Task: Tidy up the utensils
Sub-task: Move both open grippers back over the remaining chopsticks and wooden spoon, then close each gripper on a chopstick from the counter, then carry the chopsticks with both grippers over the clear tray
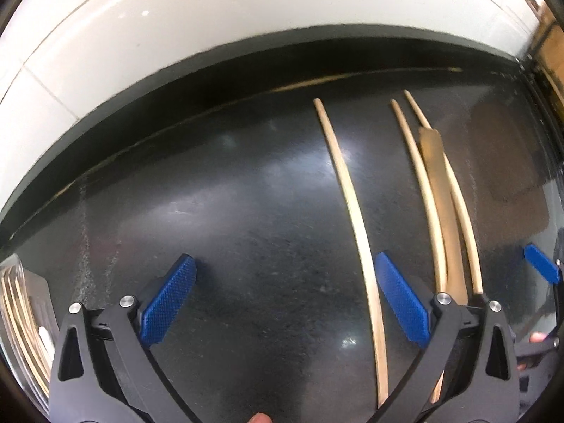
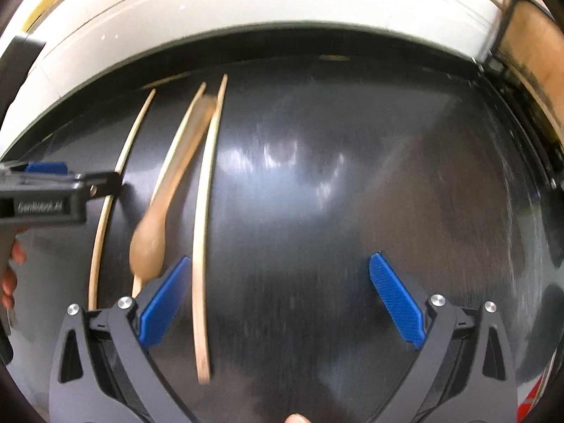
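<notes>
Three pale wooden chopsticks and a wooden spoon (image 2: pixel 149 243) lie lengthwise on the black counter (image 2: pixel 352 194). My right gripper (image 2: pixel 280 306) is open, low over the counter. One chopstick (image 2: pixel 200 229) lies between its jaws, close to the left pad. The spoon rests across a second chopstick (image 2: pixel 178 144) just left of that pad. A third chopstick (image 2: pixel 102 229) lies farther left, under my left gripper (image 2: pixel 53 190). In the left wrist view my left gripper (image 1: pixel 285 303) is open over bare counter, and that chopstick (image 1: pixel 356 211) runs just inside its right pad. The spoon handle (image 1: pixel 439 190) lies beyond it.
A white tiled wall (image 1: pixel 246 7) rises behind the counter's back edge. A clear glass holder (image 1: pixel 21 320) with several pale sticks stands at the lower left of the left wrist view. The counter ends at a dark rim (image 2: pixel 528 134) on the right, with wood beyond.
</notes>
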`<state>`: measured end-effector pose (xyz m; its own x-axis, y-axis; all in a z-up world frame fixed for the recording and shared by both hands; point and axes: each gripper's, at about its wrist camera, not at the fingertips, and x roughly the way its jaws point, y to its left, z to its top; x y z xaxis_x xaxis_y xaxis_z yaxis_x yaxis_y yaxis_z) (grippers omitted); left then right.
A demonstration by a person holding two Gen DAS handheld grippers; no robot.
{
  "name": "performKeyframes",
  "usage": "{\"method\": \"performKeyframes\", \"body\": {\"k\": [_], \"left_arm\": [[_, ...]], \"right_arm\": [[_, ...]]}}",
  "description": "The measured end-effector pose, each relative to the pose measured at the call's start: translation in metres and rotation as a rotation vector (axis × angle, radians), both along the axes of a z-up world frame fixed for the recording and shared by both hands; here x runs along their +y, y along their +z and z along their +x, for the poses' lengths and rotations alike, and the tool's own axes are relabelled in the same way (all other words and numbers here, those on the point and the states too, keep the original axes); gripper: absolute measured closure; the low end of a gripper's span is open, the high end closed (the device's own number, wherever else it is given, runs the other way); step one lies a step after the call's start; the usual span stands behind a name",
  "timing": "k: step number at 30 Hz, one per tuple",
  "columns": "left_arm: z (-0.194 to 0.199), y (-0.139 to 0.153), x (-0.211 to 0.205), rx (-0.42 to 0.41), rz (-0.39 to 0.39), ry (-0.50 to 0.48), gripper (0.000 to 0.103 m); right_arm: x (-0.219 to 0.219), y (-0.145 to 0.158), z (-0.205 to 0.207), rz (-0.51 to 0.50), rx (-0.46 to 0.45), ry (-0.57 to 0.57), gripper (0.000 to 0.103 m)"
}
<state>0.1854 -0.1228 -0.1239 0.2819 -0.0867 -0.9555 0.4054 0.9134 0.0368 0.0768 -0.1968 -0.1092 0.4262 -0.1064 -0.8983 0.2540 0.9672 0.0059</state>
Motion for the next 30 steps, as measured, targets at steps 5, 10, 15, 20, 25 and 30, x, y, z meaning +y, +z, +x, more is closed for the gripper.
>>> {"method": "performKeyframes", "body": {"k": [5,10,15,20,25,30], "left_arm": [[0.009,0.001,0.011,-0.028,-0.012,0.048,0.005],[0.001,0.005,0.015,-0.069,-0.029,0.079,0.005],[-0.015,0.013,0.009,-0.137,-0.078,0.085,0.098],[-0.009,0.011,0.018,-0.07,-0.121,0.105,0.098],[-0.018,0.026,0.03,-0.052,-0.144,0.119,0.098],[-0.025,0.056,0.051,-0.106,-0.159,0.104,0.098]], "right_arm": [[-0.013,0.0,0.03,-0.004,-0.049,0.061,0.005],[-0.015,0.001,0.042,0.001,-0.036,0.096,0.007],[-0.015,0.011,0.049,-0.038,-0.053,0.073,0.096],[-0.034,0.013,0.055,0.039,-0.007,0.063,0.096],[-0.043,0.026,0.051,0.058,-0.008,0.038,0.096],[-0.026,0.051,0.045,0.037,-0.05,0.037,0.096]]}}
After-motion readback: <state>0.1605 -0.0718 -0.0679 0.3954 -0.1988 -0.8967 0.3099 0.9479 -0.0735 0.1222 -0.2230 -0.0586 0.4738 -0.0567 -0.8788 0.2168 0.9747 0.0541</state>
